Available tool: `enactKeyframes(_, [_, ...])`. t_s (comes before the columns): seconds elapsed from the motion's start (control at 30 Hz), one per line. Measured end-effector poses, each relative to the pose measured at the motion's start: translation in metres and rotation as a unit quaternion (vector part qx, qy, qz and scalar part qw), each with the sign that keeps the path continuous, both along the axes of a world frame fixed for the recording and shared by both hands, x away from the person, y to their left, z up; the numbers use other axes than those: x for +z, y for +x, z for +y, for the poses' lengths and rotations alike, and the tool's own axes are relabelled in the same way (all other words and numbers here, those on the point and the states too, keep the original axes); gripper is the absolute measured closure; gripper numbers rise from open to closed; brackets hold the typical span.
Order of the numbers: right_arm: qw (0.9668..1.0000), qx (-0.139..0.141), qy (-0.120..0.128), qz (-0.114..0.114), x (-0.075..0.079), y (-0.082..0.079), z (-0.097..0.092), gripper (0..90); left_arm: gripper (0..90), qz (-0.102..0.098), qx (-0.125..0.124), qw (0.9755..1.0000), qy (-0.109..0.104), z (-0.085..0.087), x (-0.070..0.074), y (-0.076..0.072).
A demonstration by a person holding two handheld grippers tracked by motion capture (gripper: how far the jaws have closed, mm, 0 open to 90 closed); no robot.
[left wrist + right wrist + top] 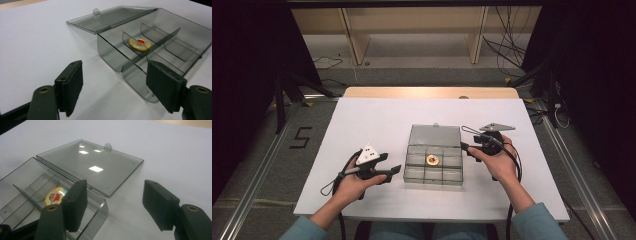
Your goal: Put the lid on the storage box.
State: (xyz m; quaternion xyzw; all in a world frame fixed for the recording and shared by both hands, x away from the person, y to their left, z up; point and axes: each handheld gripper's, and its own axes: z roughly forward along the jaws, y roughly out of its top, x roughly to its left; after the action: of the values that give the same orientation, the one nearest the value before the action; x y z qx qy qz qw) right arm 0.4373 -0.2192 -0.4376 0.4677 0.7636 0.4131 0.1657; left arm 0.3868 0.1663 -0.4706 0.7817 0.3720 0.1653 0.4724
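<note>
A smoky clear compartment box sits in the middle of the white table, its lid folded flat behind it. A round yellow cartoon badge lies in a middle compartment. My left gripper is just left of the box, open, with nothing between its jaws. In the left gripper view the gripper faces the box's end wall and the badge. My right gripper is at the box's right side, open. In the right gripper view the gripper stands over the box corner, near the lid and the badge.
The white tabletop has bare room all around the box. A wooden strip runs along its far edge, with a wooden frame and cables on the floor beyond. Black stands flank the table.
</note>
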Motion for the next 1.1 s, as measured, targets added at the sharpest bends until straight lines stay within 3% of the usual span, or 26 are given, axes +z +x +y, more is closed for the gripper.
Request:
enactKeyframes(0.17, [0.9999, -0.001, 0.001, 0.015, -0.003, 0.009, 0.001, 37.1, 31.6, 0.017, 0.013, 0.9998, -0.005, -0.005, 0.006, 0.021])
enactKeyframes(0.3, [0.9996, 0.002, -0.003, 0.03, -0.007, 0.02, 0.006, 37.4, 33.0, 0.039, 0.026, 0.9989, -0.005, -0.013, 0.012, 0.046])
enactKeyframes(0.4, [0.9992, -0.002, -0.003, 0.039, -0.009, 0.03, 0.011, 37.6, 33.2, 0.078, 0.047, 0.9957, -0.013, -0.021, 0.014, 0.066])
enactKeyframes(0.47, [0.9989, -0.007, -0.004, 0.045, -0.009, 0.037, 0.013, 37.8, 33.2, 0.088, 0.05, 0.9949, -0.006, -0.026, 0.015, 0.078])
enactKeyframes(0.63, [0.9977, -0.012, -0.006, 0.066, -0.012, 0.052, 0.019, 37.9, 33.9, 0.114, 0.064, 0.9914, -0.01, -0.034, 0.014, 0.104])
enactKeyframes(0.77, [0.9968, -0.014, -0.012, 0.079, -0.014, 0.062, 0.025, 38.5, 34.9, 0.145, 0.079, 0.9861, -0.016, -0.037, 0.008, 0.123])
enactKeyframes(0.83, [0.996, -0.016, -0.016, 0.087, -0.016, 0.066, 0.027, 38.7, 35.3, 0.163, 0.086, 0.9827, -0.019, -0.038, 0.004, 0.13])
enactKeyframes(0.97, [0.9941, -0.021, -0.02, 0.105, -0.017, 0.071, 0.029, 38.7, 37.0, 0.181, 0.089, 0.9791, -0.03, -0.044, 0.002, 0.137])
enactKeyframes(1.1, [0.9923, -0.02, -0.024, 0.12, -0.021, 0.073, 0.029, 38.7, 38.0, 0.189, 0.083, 0.978, -0.026, -0.05, 0.001, 0.14])
